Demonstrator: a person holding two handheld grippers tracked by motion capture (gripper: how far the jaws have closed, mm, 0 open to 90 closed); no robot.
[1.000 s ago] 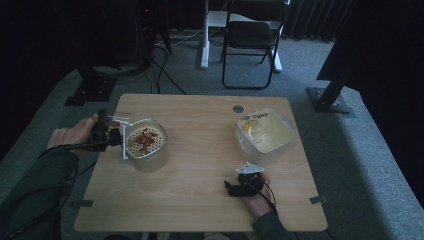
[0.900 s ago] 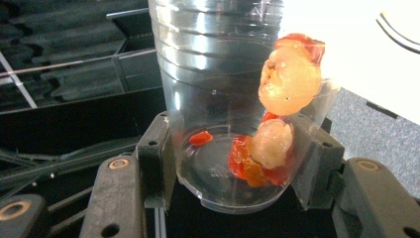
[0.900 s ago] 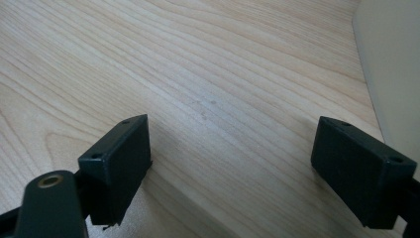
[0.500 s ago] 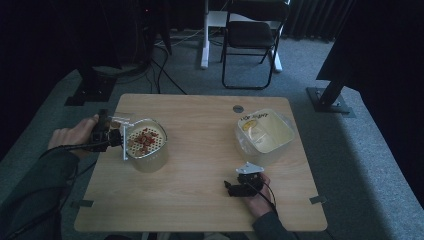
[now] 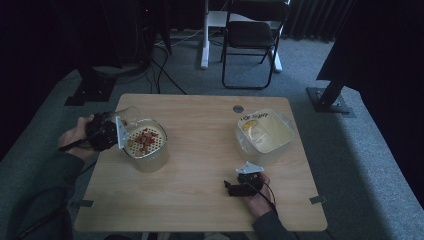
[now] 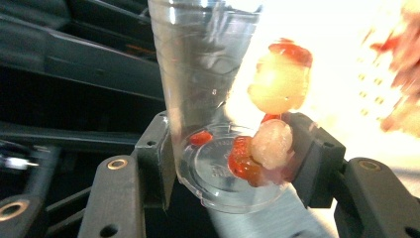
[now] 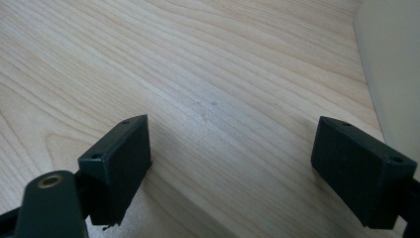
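Note:
My left gripper [image 5: 116, 133] is shut on a clear plastic cup [image 5: 128, 114], held tipped on its side over a white perforated strainer [image 5: 145, 142] at the table's left. In the left gripper view the jaws press on the base of the cup [image 6: 213, 74]. Pale chunks with red sauce [image 6: 280, 84] cling inside it near the bottom. Red and pale pieces lie in the strainer. My right gripper [image 5: 231, 188] rests low on the table near the front right. In the right gripper view it [image 7: 233, 158] stands open with only bare wood between the jaws.
A clear lidless tub [image 5: 265, 132] with a yellow scrap inside stands at the back right, and its wall [image 7: 396, 59] edges the right gripper view. A small round hole [image 5: 238, 108] sits near the table's far edge. A chair [image 5: 250, 35] stands beyond the table.

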